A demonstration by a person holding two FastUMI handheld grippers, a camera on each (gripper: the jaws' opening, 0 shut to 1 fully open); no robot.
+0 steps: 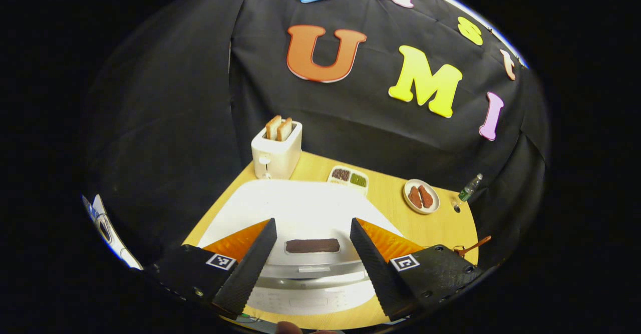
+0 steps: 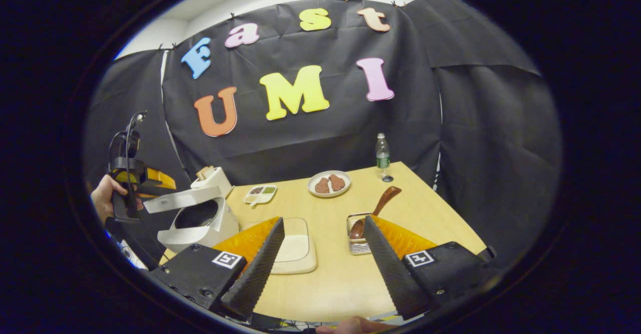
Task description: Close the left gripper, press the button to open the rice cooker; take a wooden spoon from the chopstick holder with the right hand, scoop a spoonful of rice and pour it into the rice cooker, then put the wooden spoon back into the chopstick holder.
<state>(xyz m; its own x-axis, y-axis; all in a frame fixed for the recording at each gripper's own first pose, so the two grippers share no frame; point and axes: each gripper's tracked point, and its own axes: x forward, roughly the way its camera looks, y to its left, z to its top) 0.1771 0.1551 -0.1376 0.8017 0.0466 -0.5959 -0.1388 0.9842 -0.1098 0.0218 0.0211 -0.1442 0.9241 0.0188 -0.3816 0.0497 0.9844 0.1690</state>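
rice cooker (image 2: pixel 198 224) lid is up; right gripper (image 2: pixel 320 254), jaws spread, should clamp the wooden spoon (image 2: pixel 373 214) handle in the chopstick holder (image 2: pixel 356 244) near the table's right edge.

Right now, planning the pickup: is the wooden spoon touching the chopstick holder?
Touching. The right gripper view shows the wooden spoon resting bowl-down inside the chopstick holder, handle leaning out.

Both grippers (image 1: pixel 313 254) (image 2: pixel 323 254) with fingers wide apart.

One rice cooker (image 2: pixel 198 224), one toaster (image 1: pixel 276 152) with two bread slices (image 1: pixel 279 128), one wooden spoon (image 2: pixel 373 213), one water bottle (image 2: pixel 382 156), two plates (image 2: pixel 329 183).
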